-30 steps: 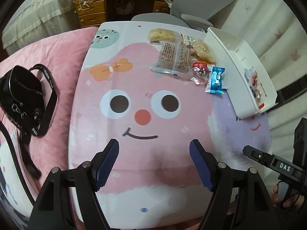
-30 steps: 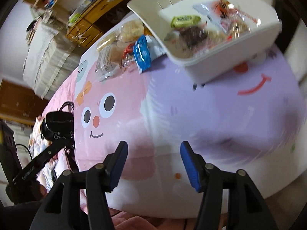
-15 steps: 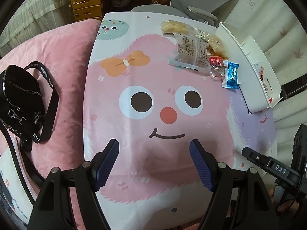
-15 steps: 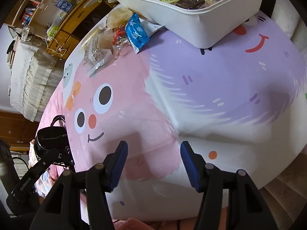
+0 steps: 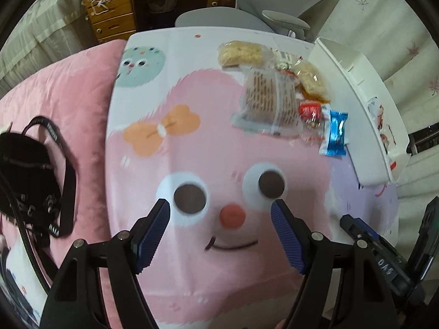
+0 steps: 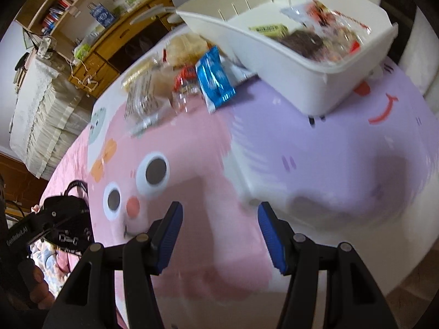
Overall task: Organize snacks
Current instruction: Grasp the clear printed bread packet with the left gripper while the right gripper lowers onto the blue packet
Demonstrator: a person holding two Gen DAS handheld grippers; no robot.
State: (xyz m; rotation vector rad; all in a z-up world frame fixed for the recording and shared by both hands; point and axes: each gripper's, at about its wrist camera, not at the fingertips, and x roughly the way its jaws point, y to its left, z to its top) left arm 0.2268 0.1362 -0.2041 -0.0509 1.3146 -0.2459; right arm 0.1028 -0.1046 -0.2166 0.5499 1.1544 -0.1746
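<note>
Several wrapped snacks lie in a pile at the table's far right: a clear-wrapped brown cake (image 5: 270, 100) (image 6: 145, 96), a blue packet (image 5: 335, 133) (image 6: 215, 78), a small red candy (image 5: 308, 109) (image 6: 185, 78) and pale rice crackers (image 5: 240, 52) (image 6: 186, 46). A white bin (image 5: 365, 115) (image 6: 299, 65) next to them holds several snacks. My left gripper (image 5: 221, 213) is open and empty over the cartoon face. My right gripper (image 6: 219, 213) is open and empty, well short of the pile.
The table wears a pink and purple cartoon cloth (image 5: 192, 164). A black bag (image 5: 30, 181) lies on the pink bedding at left. A grey office chair (image 5: 247, 19) and a wooden desk (image 5: 115, 8) stand beyond the table. The other gripper shows at the lower right of the left wrist view (image 5: 384, 249).
Both grippers have moved forward over the table toward the snack pile; the pile and bin look larger and nearer. Both stay open and empty.
</note>
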